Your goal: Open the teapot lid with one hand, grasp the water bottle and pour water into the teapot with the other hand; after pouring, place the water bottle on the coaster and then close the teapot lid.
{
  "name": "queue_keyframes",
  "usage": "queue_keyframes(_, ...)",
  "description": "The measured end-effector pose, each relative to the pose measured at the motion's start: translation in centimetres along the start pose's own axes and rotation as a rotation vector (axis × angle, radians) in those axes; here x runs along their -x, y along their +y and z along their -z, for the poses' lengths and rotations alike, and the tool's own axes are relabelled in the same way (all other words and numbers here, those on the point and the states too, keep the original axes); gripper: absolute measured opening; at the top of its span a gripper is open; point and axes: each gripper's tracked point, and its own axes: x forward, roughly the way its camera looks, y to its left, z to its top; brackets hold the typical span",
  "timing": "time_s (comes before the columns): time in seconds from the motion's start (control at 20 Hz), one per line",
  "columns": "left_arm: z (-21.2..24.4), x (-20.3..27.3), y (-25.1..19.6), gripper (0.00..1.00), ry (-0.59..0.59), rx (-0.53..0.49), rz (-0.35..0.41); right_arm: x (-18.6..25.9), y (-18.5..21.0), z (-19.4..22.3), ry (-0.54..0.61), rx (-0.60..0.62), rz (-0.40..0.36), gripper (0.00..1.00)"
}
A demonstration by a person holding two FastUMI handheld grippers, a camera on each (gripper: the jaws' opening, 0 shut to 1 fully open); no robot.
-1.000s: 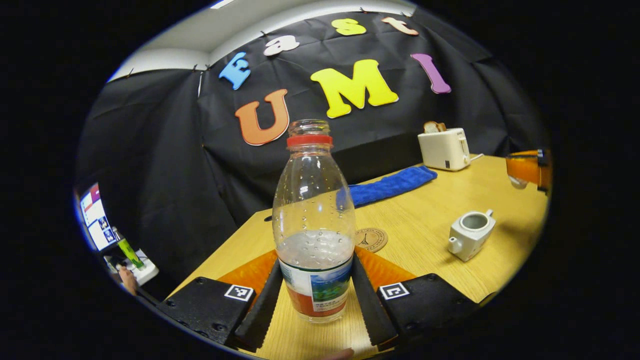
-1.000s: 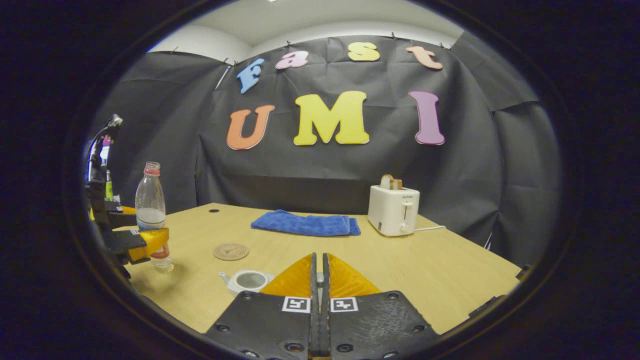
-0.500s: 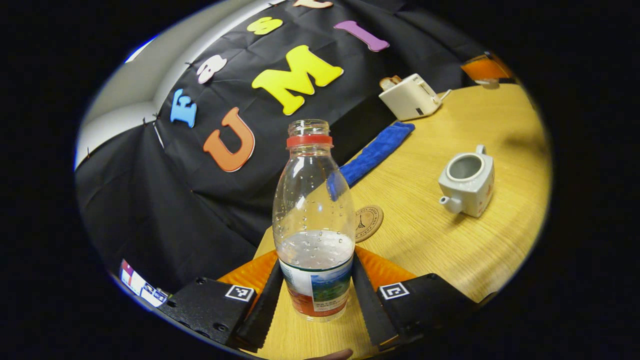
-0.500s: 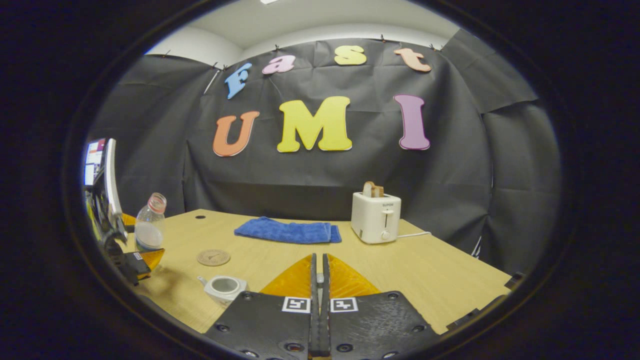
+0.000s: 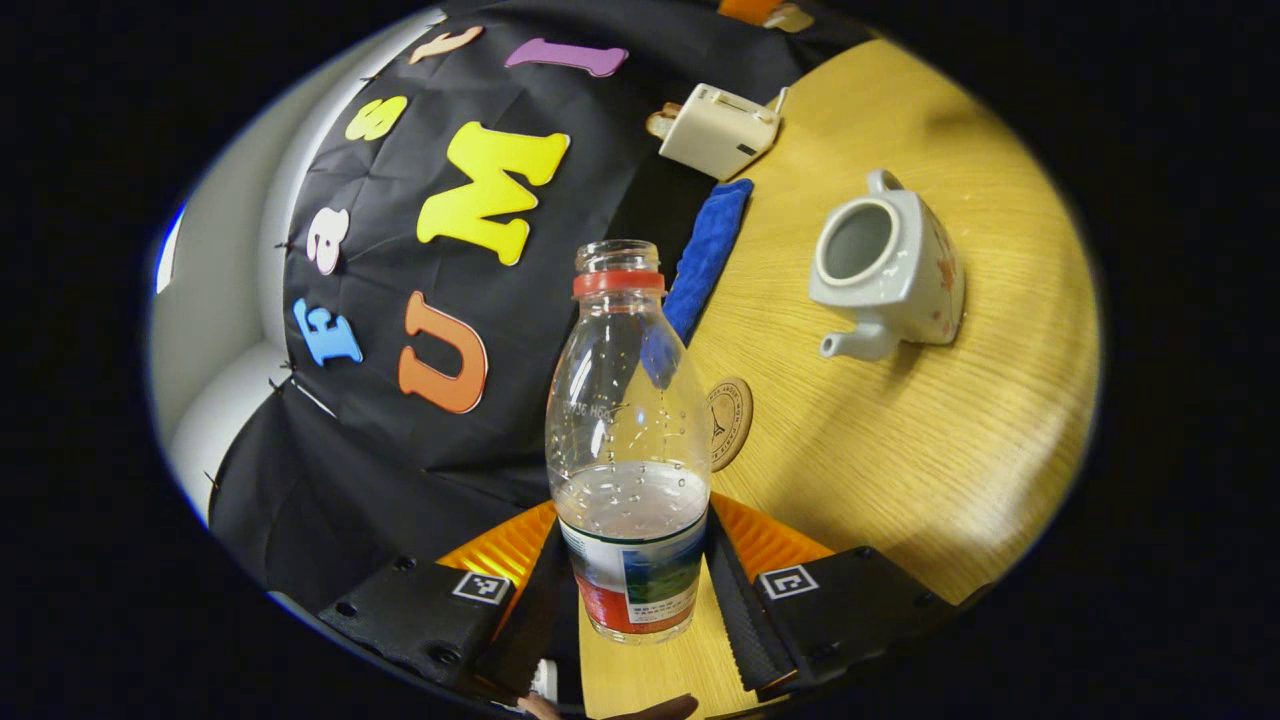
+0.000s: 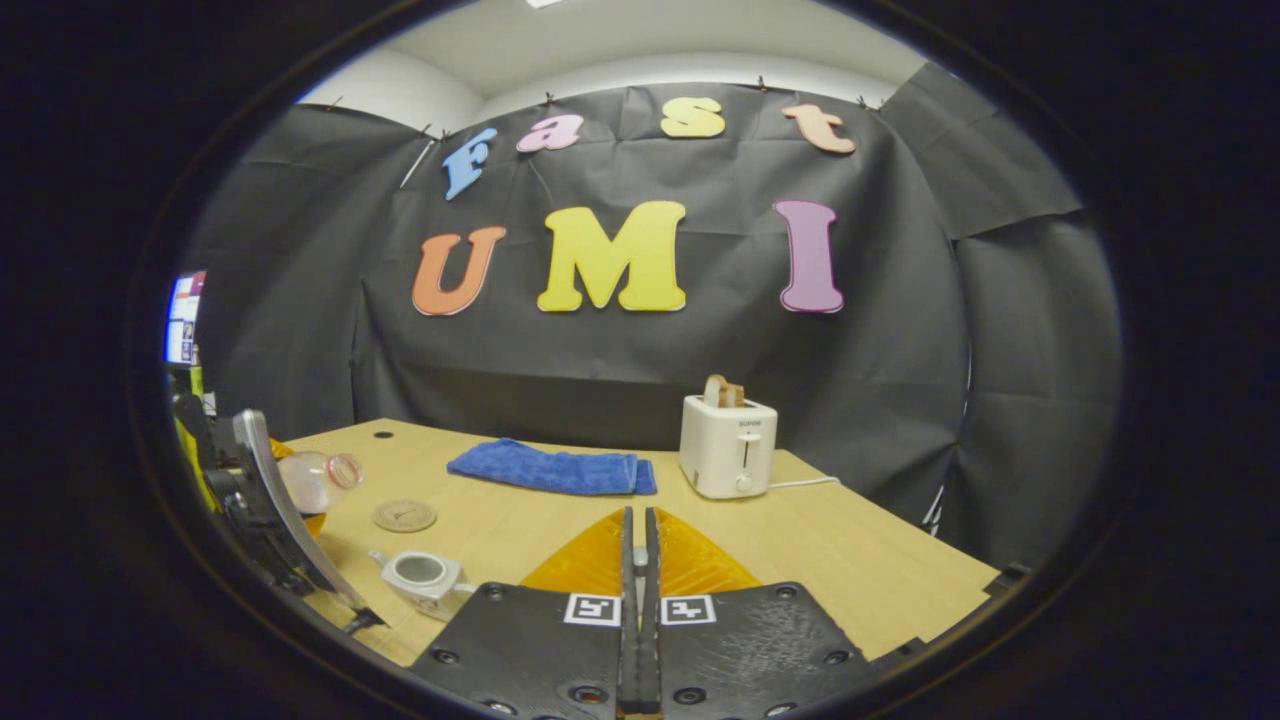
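My left gripper [image 5: 633,525] is shut on a clear water bottle [image 5: 628,430] with a red neck ring, no cap and a little water in it. In the right gripper view the bottle [image 6: 318,478] lies tipped almost level, its mouth towards the white teapot [image 6: 420,575]. The teapot [image 5: 890,265] stands open on the table, right of the round coaster [image 5: 728,423]. No water stream shows. My right gripper [image 6: 637,525] is shut, a sliver of the pale lid pinched between its fingers, raised to the right of the teapot.
A blue towel [image 6: 545,468] lies at the back of the wooden table [image 6: 860,560]. To its right stands a white toaster [image 6: 727,450] with a slice of bread in it. A screen glows at the far left.
My left gripper has rolled the bottle from upright to nearly level and carried it closer to the teapot. My right gripper stayed shut and drifted slightly right.
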Motion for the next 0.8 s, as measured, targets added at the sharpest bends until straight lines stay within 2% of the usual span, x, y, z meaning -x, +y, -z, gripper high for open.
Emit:
queue_keyframes(0.25,-0.6,0.0,0.1,0.75,-0.007,-0.237,-0.007,-0.1,-0.8,-0.2,-0.001,-0.024,0.016,0.0)
queue_keyframes(0.4,-0.8,0.1,0.7,0.74,-0.003,-0.296,-0.026,-0.2,-1.1,0.0,0.008,-0.033,0.018,0.0)
queue_keyframes(0.8,-1.6,0.2,1.0,0.75,0.017,-0.507,-0.002,-0.2,-2.7,-0.5,-0.001,-0.06,0.051,0.0)
